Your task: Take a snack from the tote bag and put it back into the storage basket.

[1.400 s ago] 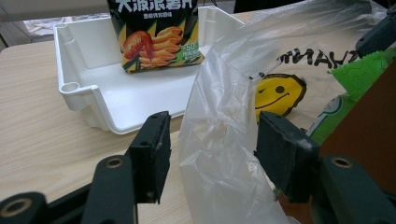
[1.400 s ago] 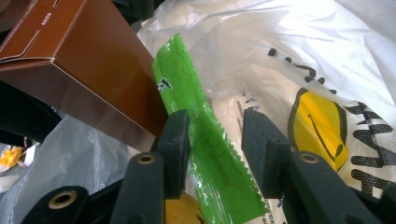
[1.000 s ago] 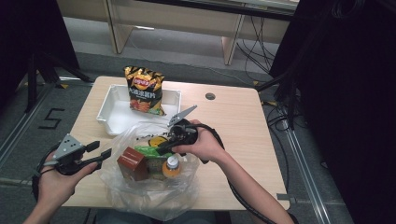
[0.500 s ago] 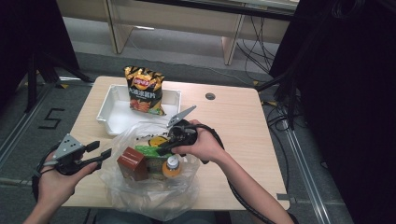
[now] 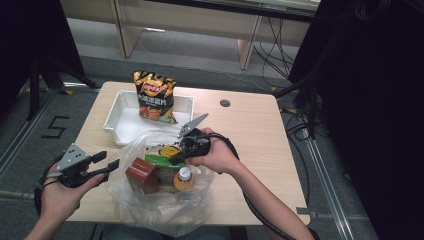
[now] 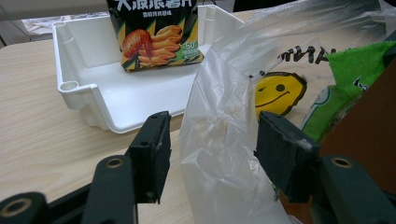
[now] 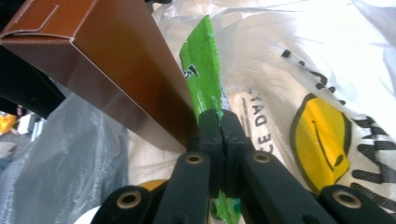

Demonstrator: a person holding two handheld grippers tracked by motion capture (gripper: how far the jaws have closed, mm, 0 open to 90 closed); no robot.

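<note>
Pale wood covers the table (image 5: pixel 250 130), which stands on a grey floor with dark gear to the right and a white tray (image 5: pixel 125 122) near its far left corner, a chip bag (image 5: pixel 155 97) standing upright in it. Close to the near edge sits a clear plastic bag (image 5: pixel 160 200) printed with a yellow smiley face and black lettering, its mouth gaping; inside it stand a brown carton (image 5: pixel 141 175), an orange-capped bottle (image 5: pixel 184 176) and a bright green packet (image 7: pixel 205 74). That packet is a thin, glossy sachet with darker green print, standing on edge just beside the carton's side. The right gripper (image 7: pixel 221 133) reaches into the bag and its jaws have just been closing, now pinched together on the lower part of the green packet. The left gripper (image 6: pixel 210 144) hovers off the bag's left side with its jaws apart, a fold of the bag's clear film lying loosely between them, and no squeeze on it can be seen. Against the earlier high views, both hands, the bag and the tray sit where they were.
</note>
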